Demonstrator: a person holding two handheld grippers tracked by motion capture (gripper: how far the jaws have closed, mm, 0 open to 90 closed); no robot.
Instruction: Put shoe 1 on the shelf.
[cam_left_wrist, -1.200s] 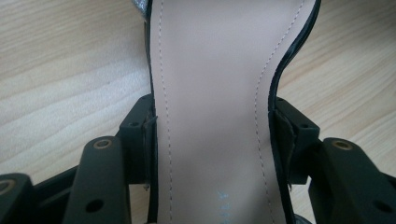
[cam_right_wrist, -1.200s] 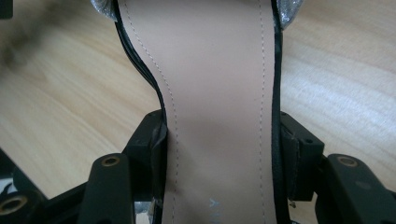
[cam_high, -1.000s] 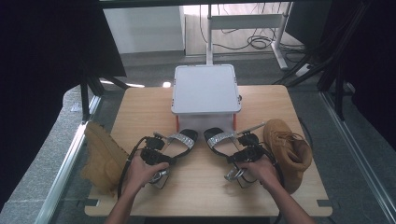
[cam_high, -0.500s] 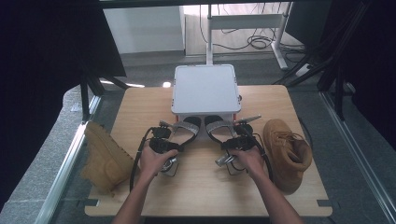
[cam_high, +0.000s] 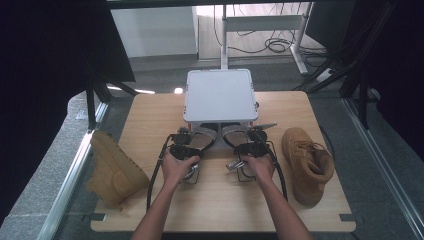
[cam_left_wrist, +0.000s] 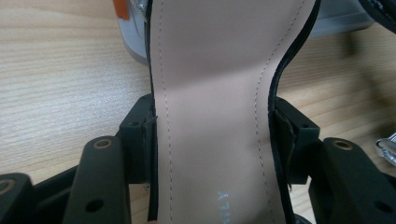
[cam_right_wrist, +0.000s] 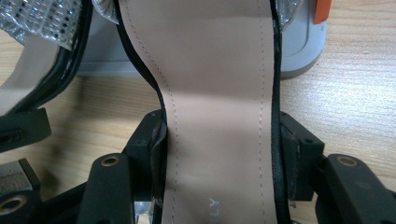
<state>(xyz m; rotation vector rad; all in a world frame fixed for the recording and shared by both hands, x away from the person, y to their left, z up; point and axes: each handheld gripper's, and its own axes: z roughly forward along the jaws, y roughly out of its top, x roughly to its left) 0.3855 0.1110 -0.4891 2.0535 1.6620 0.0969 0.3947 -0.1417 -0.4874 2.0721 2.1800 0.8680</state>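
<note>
Both sandals have advanced from mid-table to the near edge of the grey box (cam_high: 219, 95). Left gripper (cam_left_wrist: 211, 140) is clamped across the left sandal (cam_left_wrist: 210, 93); right gripper (cam_right_wrist: 219, 140) is clamped across the right sandal (cam_right_wrist: 219, 84), jaws pressing on the sole edges in each gripper view. Toes touch or nearly touch the box front. Likely packing the pair, but the lid is closed and blocks entry. Tan boots lie aside: one at left (cam_high: 112, 167), one at right (cam_high: 306, 162).
</note>
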